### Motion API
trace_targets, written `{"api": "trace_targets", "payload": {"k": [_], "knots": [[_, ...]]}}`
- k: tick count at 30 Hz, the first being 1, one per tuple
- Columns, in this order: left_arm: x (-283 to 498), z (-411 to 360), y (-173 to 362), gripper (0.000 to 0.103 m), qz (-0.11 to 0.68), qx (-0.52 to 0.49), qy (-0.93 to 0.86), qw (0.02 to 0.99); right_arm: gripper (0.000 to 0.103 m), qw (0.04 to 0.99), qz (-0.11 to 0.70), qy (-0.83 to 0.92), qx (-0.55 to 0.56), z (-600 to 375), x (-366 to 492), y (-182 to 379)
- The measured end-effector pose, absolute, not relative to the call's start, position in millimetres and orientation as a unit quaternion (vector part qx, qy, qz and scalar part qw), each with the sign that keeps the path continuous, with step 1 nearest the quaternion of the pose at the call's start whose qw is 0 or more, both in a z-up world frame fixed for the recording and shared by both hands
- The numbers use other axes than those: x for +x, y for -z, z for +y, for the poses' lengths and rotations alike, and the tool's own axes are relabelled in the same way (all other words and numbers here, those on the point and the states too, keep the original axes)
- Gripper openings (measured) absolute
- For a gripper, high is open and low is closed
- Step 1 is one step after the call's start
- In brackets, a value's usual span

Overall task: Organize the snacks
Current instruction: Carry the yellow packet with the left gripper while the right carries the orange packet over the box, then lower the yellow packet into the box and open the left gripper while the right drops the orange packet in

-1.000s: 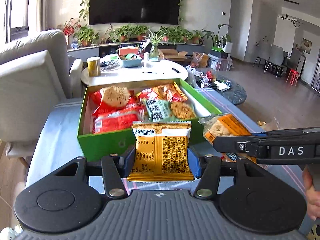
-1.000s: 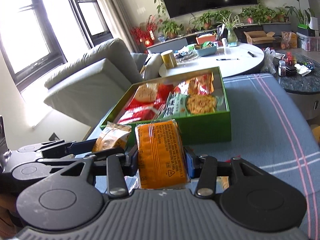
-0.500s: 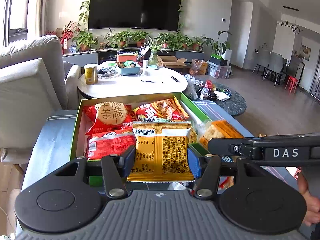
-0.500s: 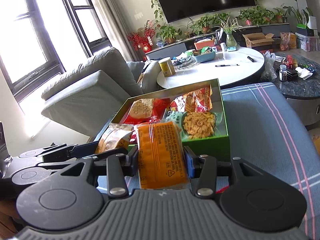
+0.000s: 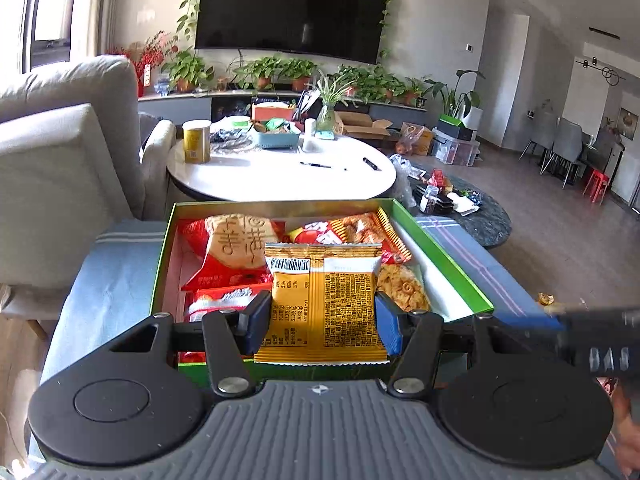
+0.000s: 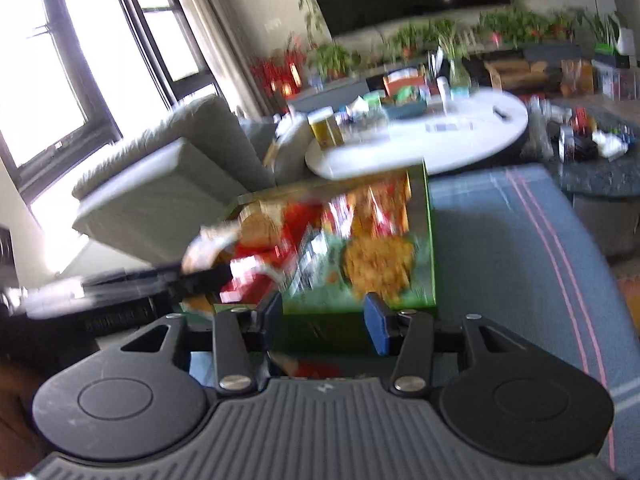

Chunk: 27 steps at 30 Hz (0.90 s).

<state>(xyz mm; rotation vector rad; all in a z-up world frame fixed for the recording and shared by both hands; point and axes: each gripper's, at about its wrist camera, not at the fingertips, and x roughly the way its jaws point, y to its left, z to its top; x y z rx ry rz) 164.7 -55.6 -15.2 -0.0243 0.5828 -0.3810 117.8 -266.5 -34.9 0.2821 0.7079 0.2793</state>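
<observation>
Left gripper (image 5: 320,322) clamped on a yellow snack packet (image 5: 322,304), held upright over the near edge of the green box (image 5: 444,256). Right gripper (image 6: 325,322) has its fingers apart with nothing between them (view blurred), just short of the box's near wall. Beyond, red packets (image 5: 224,276) fill the box's left side; white round table (image 5: 280,176) behind.

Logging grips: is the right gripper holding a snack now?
No. The right gripper is open, nothing between its jaws; only the green box shows beyond.
</observation>
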Motion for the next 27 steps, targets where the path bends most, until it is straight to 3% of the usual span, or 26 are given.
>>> {"api": "trace_targets", "payload": {"k": [2,5,17,24,27], "knots": [[164,-55,17,0.051,0.287,-0.013,0.185,0.940,0.070,0.915,0.362,-0.123,0.125,-264,111,44],[160,-55,17,0.051,0.284,-0.012,0.187,0.940,0.074,0.910,0.388,-0.092,0.111,-259,99,57],[148,-46,16,0.051,0.281,-0.025,0.185,0.941,0.074,0.883,0.434,-0.075,0.165,-246,114,84],[142,-46,16,0.051,0.279,-0.026,0.187,0.941,0.046,0.889,0.413,-0.093,0.173,-254,99,82],[138,-45,12,0.051,0.275,-0.028,0.188,0.943,0.044,0.899,0.388,-0.101,0.176,-256,89,71]]}}
